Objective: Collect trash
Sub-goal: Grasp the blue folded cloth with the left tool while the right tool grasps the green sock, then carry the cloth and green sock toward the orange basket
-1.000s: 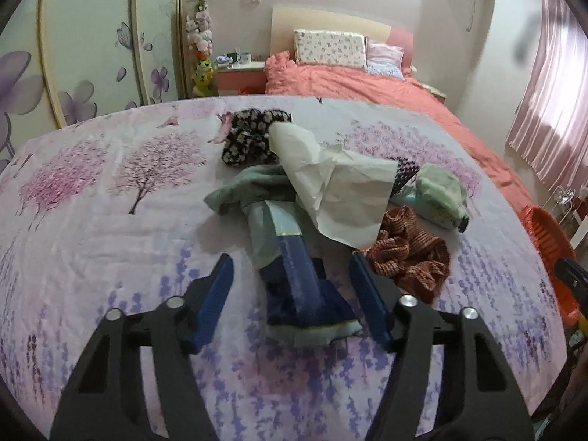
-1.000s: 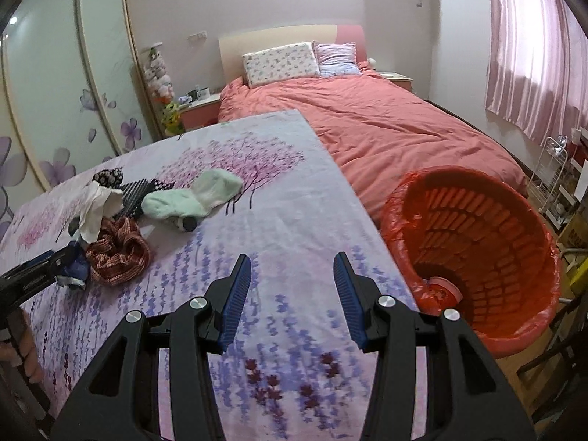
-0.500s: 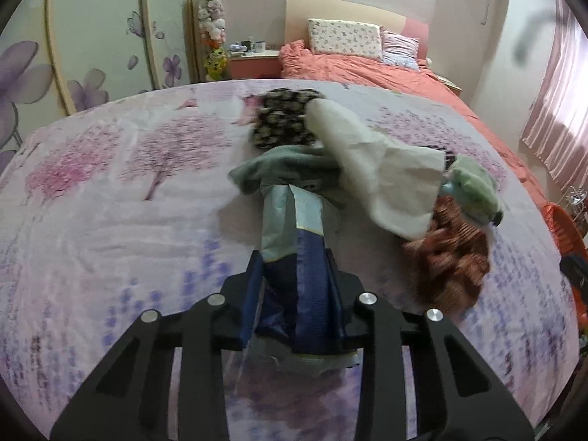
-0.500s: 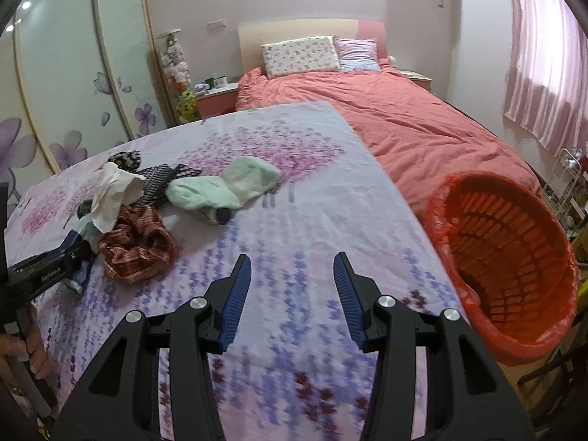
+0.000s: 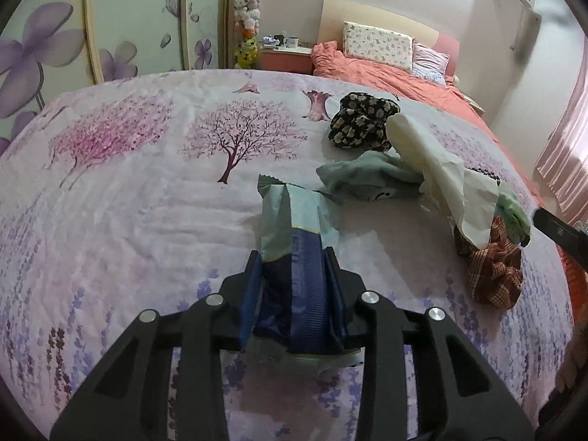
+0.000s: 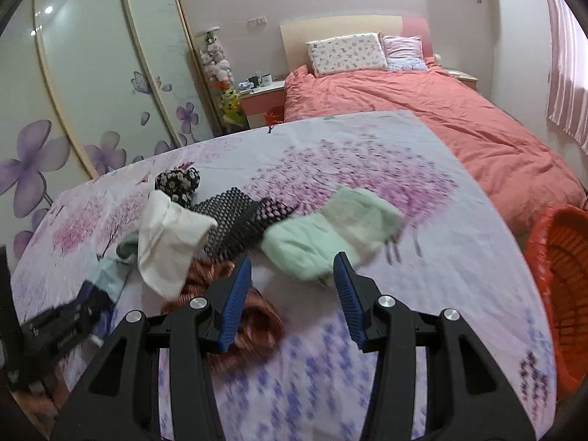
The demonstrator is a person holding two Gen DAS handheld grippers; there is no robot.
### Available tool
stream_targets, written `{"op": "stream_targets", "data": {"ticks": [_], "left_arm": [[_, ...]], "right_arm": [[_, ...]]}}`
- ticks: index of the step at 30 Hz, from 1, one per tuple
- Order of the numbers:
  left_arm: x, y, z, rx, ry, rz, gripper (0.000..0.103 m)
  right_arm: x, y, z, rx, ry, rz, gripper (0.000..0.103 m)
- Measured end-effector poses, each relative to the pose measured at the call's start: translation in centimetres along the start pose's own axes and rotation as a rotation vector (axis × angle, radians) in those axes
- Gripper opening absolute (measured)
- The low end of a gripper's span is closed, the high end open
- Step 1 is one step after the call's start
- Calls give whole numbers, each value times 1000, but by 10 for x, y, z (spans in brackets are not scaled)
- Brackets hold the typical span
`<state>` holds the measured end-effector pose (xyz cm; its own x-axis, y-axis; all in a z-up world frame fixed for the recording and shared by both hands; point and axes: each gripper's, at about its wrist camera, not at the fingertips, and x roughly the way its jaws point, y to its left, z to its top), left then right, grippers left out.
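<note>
Left gripper (image 5: 294, 286) pinches a crinkled foil wrapper (image 5: 294, 228), navy below and pale teal above, lying on the tree-printed sheet (image 5: 128, 202). Right gripper (image 6: 290, 294) hovers with ribbed blue pads spread over a fuzzy mint sock (image 6: 330, 235), near the red mesh basket (image 6: 562, 294).

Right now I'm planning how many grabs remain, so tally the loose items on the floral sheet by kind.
Snack wrapper, clamped in the left gripper: 1
Scrunchies, floral black and rust plaid: 2
Green cloths: 2
Cream paper: 1
Black mesh piece: 1
Total: 7
</note>
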<state>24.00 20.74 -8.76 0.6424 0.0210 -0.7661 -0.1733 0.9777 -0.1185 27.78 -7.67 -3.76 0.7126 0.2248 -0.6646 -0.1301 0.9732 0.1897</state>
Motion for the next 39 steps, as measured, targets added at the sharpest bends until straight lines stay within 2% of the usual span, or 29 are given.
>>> {"op": "stream_targets", "data": {"ticks": [3,7,10,19,26,32,39], "left_arm": [[1,3,-1,-14,5,-17,35],[3,4,0,-5,7,-8,36],[2,4,0,-4,8,-8,36],[2,4,-1,0,9,-5,36],[2,-1,-1,12,10,9,37],[0,-5,1,28,-2,17,33],[-20,-15,2,41,-27,-23,32]], "right_arm": [[17,2,2,-14,41,-27,41],[20,-2,2,-4,58,-23,13],[14,-6,0,0,47,-18,9],[-19,-44,-14,45,2,-62,7],[-29,-76,-34,65,38,-122,6],[-41,-86,-39,89,27,-105,6],[-60,-86,-32,98,-30,-67,5]]}}
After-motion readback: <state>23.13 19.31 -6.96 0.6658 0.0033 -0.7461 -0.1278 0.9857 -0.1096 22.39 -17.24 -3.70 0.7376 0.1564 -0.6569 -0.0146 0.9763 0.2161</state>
